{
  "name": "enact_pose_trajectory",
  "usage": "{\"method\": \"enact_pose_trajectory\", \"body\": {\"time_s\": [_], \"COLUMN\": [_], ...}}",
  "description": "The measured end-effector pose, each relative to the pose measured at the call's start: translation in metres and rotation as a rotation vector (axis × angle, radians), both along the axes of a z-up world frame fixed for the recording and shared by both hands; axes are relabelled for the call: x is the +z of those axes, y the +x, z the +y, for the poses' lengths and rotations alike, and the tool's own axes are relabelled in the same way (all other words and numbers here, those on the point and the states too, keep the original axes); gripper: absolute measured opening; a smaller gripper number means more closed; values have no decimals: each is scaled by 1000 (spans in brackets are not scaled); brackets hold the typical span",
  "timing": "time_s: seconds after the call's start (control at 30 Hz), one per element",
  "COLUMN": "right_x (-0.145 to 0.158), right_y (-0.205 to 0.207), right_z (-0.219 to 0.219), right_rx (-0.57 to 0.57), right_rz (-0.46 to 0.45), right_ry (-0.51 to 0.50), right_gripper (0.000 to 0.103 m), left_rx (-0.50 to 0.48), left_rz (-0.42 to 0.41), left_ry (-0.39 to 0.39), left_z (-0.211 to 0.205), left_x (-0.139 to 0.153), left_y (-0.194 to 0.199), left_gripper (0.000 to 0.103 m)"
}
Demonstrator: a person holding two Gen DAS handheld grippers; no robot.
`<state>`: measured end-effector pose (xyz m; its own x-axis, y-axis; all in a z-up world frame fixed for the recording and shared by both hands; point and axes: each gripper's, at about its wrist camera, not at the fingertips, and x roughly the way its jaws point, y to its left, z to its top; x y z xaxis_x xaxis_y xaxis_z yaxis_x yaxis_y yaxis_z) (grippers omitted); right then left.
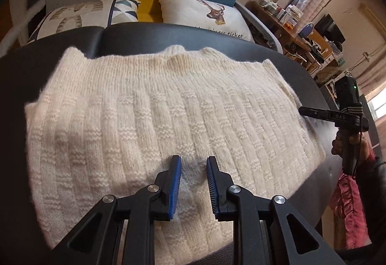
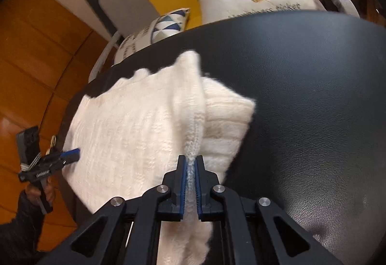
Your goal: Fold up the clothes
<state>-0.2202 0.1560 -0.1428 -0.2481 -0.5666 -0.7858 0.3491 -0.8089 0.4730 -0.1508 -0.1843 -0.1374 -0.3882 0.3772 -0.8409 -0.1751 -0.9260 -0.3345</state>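
The cream knit sweater point(image 1: 154, 120) is lying spread across the black worktop point(image 2: 313, 96), one edge doubled over. The right gripper point(image 2: 190, 163) is pinching that raised edge between clenched fingers, probably to carry a fold across. The left gripper point(image 1: 193, 163) is hovering over the near hem, fingers parted and grasping nothing, likely to steady the fabric.

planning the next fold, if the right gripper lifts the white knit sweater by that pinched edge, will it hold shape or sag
Likely to sag: the sweater is a soft, thick knit, and the edge pinched in the right gripper already bunches into a ridge. It probably grips well, since the fuzzy yarn sits between ribbed pads. On the smooth black surface it may slide rather than stay put. The left gripper is open above it.
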Motion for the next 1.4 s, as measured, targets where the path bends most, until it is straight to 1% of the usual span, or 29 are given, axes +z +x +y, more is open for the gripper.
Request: {"method": "enact_pose_trajectory", "body": {"time_s": [0.1,0.13,0.2,0.23,0.27,0.3,0.33,0.37,0.43,0.47,0.5,0.57,0.6,0.77,0.83,0.9,0.93,0.97,1.03,1.07,1.13,1.17,1.2,1.23,1.27,1.3,1.4], "right_x": [17,12,-7,-8,-3,2,8,15,17,12,6,-4,-9,-24,-26,-23,-21,-19,-22,-23,-29,-35,-41,-42,-38,-32,-10], "right_y": [16,16,14,13,14,17,21,30,44,52,58,72,76,84,83,81,81,83,87,89,93,95,97,97,95,95,98], "right_z": [-6,-4,4,10,21,30,37,43,52,55,56,57,56,47,43,38,34,29,23,20,15,10,6,5,8,10,23], "right_rx": [41,34,28,22,-11,-20,4,43,89,124,140,171,188,214,224,259,290,329,381,407,456,483,504,501,489,479,460], "right_rz": [70,52,-17,-41,-43,-42,-43,-31,-32,-72,-90,-125,-143,-144,-149,-152,-155,-161,-184,-196,-238,-265,-285,-281,-278,-255,-206], "right_ry": [59,86,89,15,-85,-160,-235,-283,-302,-330,-322,-308,-323,-365,-392,-412,-426,-414,-323,-280,-228,-171,-118,-106,-115,-108,-105], "right_gripper": [4,4,4,7,10,13,24,27,27,27,27,27,27,27,27,27,27,27,27,27,27,27,25,20,21,23,23], "left_rx": [-11,-14,-5,-6,-8,-19,-50,-84,-139,-167,-190,-241,-271,-389,-412,-423,-423,-425,-429,-432,-438,-439,-432,-424,-416,-408,-390], "left_rz": [-7,-8,-20,-18,-14,2,24,48,99,111,112,105,98,76,62,41,28,12,-20,-32,-49,-54,-61,-68,-76,-83,-92], "left_ry": [-9,-6,7,-2,-13,-21,-6,13,25,27,28,19,16,-25,-46,-70,-96,-117,-157,-168,-179,-180,-169,-156,-143,-130,-67], "left_z": [2,1,-3,-2,-1,3,10,17,37,49,61,88,101,163,178,187,191,193,197,198,199,200,198,196,193,191,181], "left_x": [-6,-7,-6,-1,4,12,21,31,46,50,51,49,47,38,34,28,24,19,7,2,-4,-5,-6,-7,-7,-8,1], "left_y": [0,0,-3,-4,-5,-5,-6,-6,-10,-13,-17,-25,-29,-42,-49,-53,-56,-58,-61,-62,-64,-65,-67,-68,-70,-72,-74], "left_gripper": [22,22,22,22,22,22,22,22,24,25,25,25,25,25,25,25,25,25,25,25,25,25,25,25,25,25,25]}}
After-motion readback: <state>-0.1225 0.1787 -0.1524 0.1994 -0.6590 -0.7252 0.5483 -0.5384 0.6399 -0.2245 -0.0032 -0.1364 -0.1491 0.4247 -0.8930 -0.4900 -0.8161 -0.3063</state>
